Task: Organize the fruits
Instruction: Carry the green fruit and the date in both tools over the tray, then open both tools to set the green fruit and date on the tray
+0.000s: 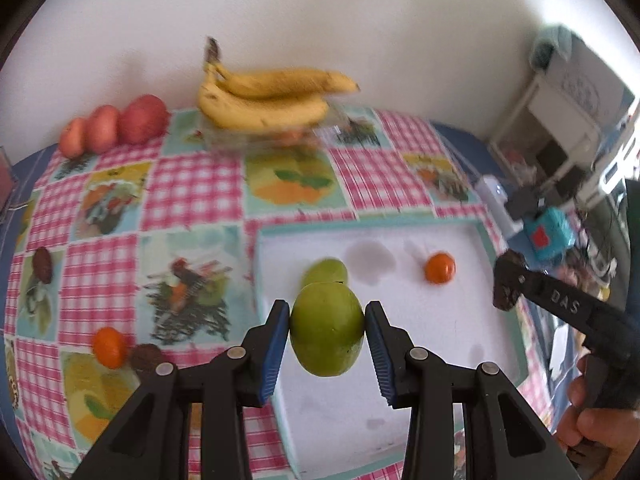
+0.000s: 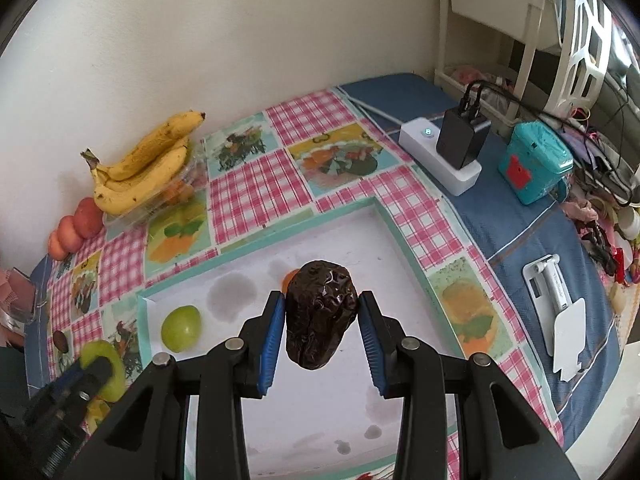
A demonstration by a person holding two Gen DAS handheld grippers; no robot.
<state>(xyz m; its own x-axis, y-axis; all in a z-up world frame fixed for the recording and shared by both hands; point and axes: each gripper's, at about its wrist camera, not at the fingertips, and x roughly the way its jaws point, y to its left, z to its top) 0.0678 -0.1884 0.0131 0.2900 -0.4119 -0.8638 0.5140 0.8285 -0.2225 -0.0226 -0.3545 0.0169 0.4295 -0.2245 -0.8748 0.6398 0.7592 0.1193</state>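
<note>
green fruit [image 1: 326, 334] between left fingers [image 1: 276, 344]

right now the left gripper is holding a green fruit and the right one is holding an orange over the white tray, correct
Not quite. The left gripper does hold a green fruit, but the right gripper is holding a dark, wrinkled date-like fruit between its fingers, not an orange. The right wrist view shows it over the white tray; the small orange fruit lies on the tray.

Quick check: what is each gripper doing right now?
Left gripper: shut on a green fruit, held above the white tray.
Right gripper: shut on a dark wrinkled date.
</note>
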